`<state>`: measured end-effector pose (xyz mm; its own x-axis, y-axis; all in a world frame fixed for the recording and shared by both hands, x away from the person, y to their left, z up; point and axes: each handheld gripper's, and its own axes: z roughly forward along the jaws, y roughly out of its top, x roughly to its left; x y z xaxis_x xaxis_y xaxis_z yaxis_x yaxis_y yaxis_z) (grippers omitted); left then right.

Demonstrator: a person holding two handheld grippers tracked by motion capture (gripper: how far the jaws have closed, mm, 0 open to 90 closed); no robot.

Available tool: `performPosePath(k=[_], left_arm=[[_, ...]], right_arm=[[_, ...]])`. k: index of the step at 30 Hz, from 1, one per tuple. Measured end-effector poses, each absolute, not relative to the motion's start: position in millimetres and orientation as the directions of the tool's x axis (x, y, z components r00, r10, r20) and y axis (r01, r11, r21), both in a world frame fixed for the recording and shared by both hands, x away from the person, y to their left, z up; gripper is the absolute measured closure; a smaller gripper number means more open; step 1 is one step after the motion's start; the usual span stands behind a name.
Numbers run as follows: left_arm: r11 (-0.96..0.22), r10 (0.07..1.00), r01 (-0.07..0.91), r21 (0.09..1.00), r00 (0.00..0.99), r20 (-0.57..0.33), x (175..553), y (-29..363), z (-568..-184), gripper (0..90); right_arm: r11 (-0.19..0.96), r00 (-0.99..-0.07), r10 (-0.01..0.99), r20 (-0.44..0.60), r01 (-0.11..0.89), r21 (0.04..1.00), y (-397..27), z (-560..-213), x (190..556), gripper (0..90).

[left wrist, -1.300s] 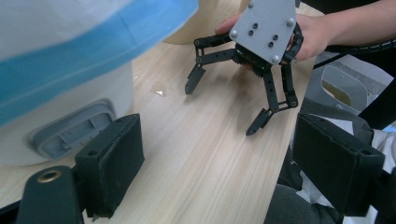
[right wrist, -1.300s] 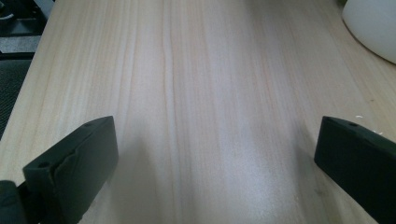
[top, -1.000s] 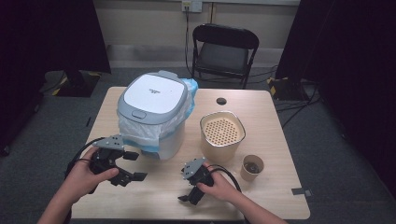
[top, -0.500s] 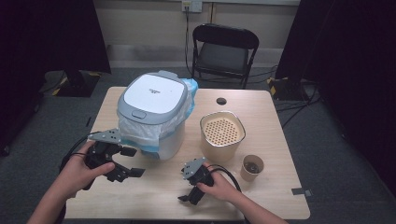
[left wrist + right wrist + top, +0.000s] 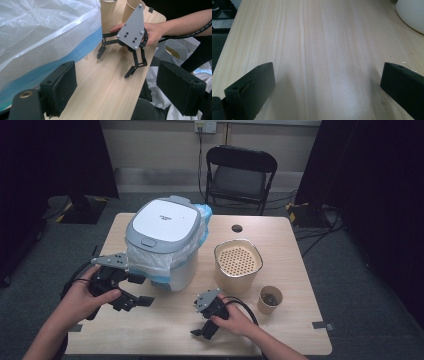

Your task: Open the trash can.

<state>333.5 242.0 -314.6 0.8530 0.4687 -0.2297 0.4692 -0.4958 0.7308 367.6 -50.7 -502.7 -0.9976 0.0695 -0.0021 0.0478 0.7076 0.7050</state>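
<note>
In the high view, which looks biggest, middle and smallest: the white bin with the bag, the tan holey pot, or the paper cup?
Biggest to smallest:
1. white bin
2. tan holey pot
3. paper cup
The cup sits a bit nearer the camera and is plainly smallest anyway.

We see a white-grey lidded bin (image 5: 162, 242) upright at the tabletop's left-centre, lid closed. A clear-and-blue plastic liner (image 5: 150, 265) drapes over its rim and hangs crumpled down the front wall; a blue fold (image 5: 204, 213) also sticks out at the back right.
</note>
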Motion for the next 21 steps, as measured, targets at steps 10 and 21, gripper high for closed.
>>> performPosePath(k=[10,21], left_arm=[[-0.498,0.474,0.459,0.736,0.854,-0.212,336,244,-302,16.1],[-0.508,0.472,0.444,0.738,0.860,-0.193,344,238,-286,16.2]], right_arm=[[0.708,-0.998,0.068,0.000,0.048,0.704,-51,-503,368,0.0],[0.708,-0.998,0.070,0.001,0.051,0.704,-51,-503,367,0.0]])
